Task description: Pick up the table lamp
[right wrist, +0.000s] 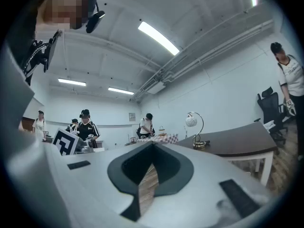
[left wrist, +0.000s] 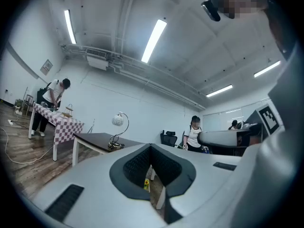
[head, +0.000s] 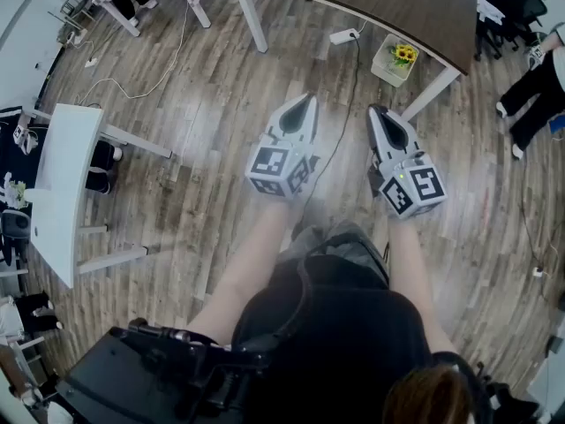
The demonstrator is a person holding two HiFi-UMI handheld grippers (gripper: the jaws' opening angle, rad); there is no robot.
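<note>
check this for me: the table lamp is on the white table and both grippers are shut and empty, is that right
No: the table lamp stands on the dark brown table, as the right gripper view shows. The left gripper and the right gripper are indeed shut and empty.

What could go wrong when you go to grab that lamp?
1. A black cable runs across the wooden floor between the person and the dark table. A foot could catch on it.
2. The left tongs and right tongs are both shut. If they open too late, they might bump the table lamp instead of gripping it.
3. The lamp has a thin curved stem and a round shade, so a clumsy grab may tip it.
</note>
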